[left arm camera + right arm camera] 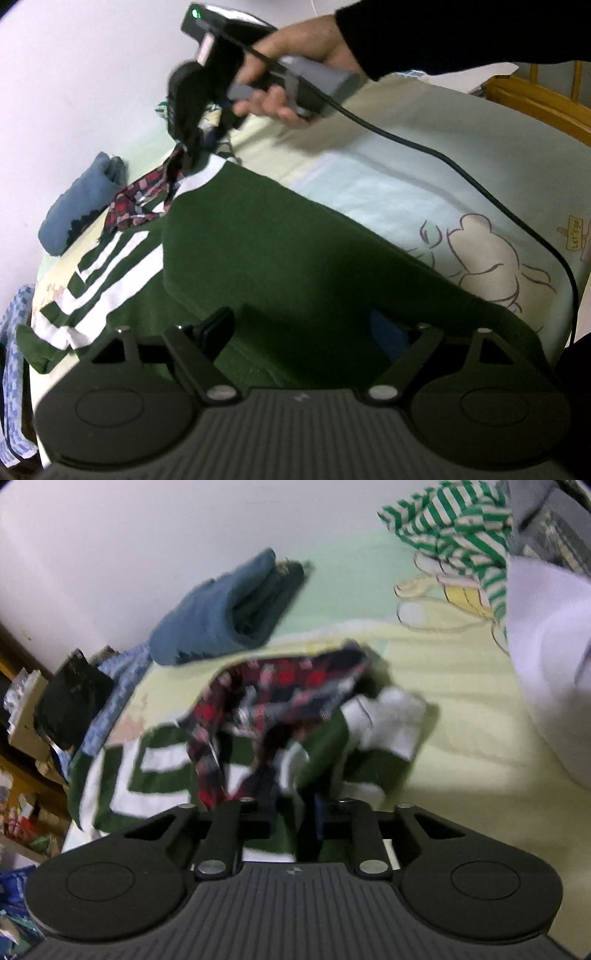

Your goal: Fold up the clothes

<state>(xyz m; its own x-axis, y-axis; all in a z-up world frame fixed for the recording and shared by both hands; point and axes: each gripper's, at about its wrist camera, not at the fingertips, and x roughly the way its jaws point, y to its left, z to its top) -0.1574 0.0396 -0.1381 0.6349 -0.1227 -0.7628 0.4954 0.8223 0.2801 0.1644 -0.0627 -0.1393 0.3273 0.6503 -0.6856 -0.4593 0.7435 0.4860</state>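
Note:
A dark green garment (295, 258) with white stripes and a red plaid collar (144, 199) lies spread on the bed. My left gripper (303, 328) stands open just over its near edge, with green cloth under and between the wide jaws. A hand (295, 48) holds my right gripper (190, 155) at the far end, by the collar. In the right wrist view its narrow jaws (295, 812) are shut on a bunched fold of the green garment (162, 775), right below the plaid collar (280, 690). The cloth there is lifted and crumpled.
A folded blue garment (81, 206) (221, 616) lies by the wall. A green-and-white striped garment (458, 528) and a white cloth (546, 646) lie at the right. A black cable (443, 155) trails across the pale sheet (406, 177). A wooden bed rail (535, 99) stands behind.

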